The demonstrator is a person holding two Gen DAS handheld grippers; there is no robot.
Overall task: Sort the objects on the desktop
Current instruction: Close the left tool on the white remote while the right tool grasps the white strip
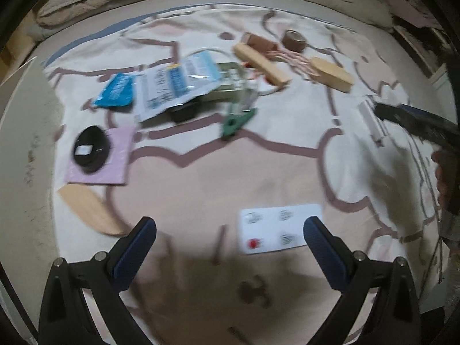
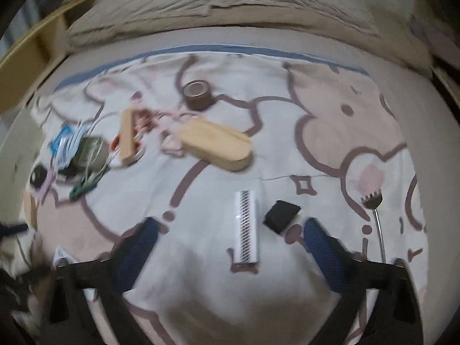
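My left gripper [image 1: 230, 227] is open and empty above the pink and white cloth [image 1: 201, 178]. A white card with a red dot [image 1: 280, 228] lies just ahead between its fingers. Farther off lie a black round object [image 1: 92, 149] on a pink sheet [image 1: 100, 158], a blue packet [image 1: 116, 90], a white and blue pouch [image 1: 178, 83], a green clip [image 1: 237, 122] and two wooden blocks [image 1: 263, 63] [image 1: 332, 74]. My right gripper [image 2: 228, 227] is open and empty over a white patterned strip [image 2: 245, 225], beside a black square piece [image 2: 281, 215].
A brown tape roll [image 2: 198, 93] sits at the back. A metal fork [image 2: 375, 218] lies at the right. A rounded wooden block [image 2: 215, 143] and a slim wooden block [image 2: 128, 135] lie mid-cloth. A flat wooden piece [image 1: 89, 210] lies at the left. Bedding [image 2: 230, 3] lies behind.
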